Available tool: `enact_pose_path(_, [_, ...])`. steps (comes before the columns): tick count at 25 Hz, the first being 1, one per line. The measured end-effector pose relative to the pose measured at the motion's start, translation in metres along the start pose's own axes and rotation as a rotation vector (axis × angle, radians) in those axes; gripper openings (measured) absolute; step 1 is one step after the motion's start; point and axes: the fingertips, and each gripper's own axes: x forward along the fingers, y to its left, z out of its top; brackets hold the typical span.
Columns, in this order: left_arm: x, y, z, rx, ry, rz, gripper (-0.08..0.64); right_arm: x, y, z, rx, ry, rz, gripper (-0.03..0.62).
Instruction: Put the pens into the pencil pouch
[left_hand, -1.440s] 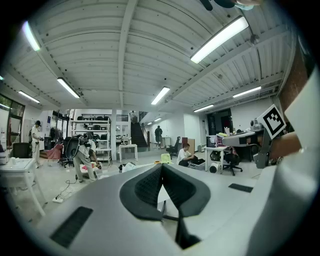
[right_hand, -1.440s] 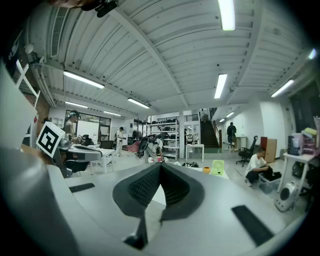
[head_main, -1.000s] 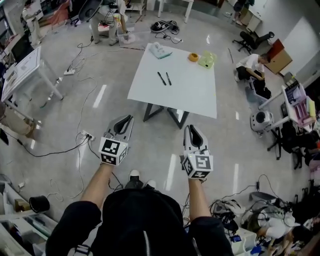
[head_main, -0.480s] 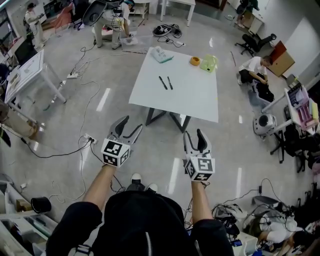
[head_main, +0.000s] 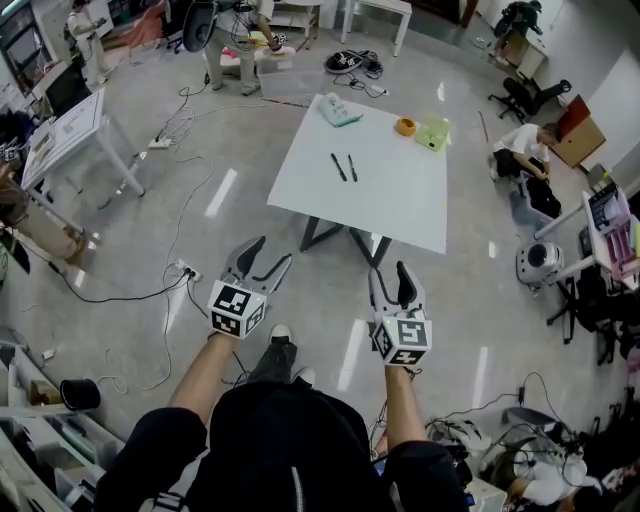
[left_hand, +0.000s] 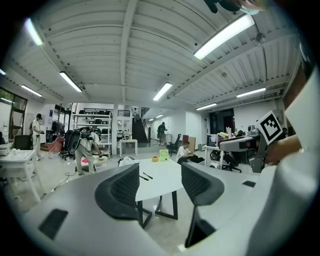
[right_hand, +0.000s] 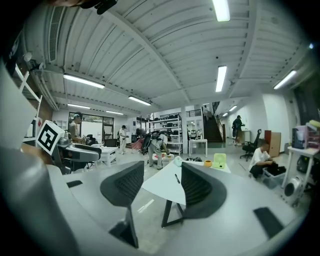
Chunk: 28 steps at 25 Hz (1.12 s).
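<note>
Standing well back from the white table, the person holds both grippers low in the head view. The only print that reads is the black-and-white square markers on the left cube and the right cube. The left gripper has its jaws spread wide, having just been opening, with nothing between them. The right gripper has likewise just been opening and stands apart and empty.

The two pens lie side by side near the table's middle, above centre in the frame and well apart from both grippers. The pencil pouch sits at the table's upper left corner. A yellow tape roll and a green item lie along the table's upper edge.

Grey floor with a corded power strip lies between the person's shoes and the table. A seated person is at the right of the frame.

The gripper views add ceiling lights, shelving and a staircase. The head view alone shows the person's forearms.
</note>
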Motion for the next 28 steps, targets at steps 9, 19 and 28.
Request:
enact_pose_path(9, [0.045,0.021,-0.004,-0.014,-0.004,-0.002,0.265,0.046,-0.019,0.0,0.003,0.023,-0.002,0.224])
enact_pose_path(19, [0.157,0.083,0.001,-0.015,0.01,-0.085,0.265,0.143,-0.05,0.008,0.018,0.06,-0.053,0.222])
enact_pose_path(28, [0.237,0.129,0.016,-0.007,0.02,-0.162,0.265,0.211,-0.074,0.026,0.025,0.065,-0.121,0.221])
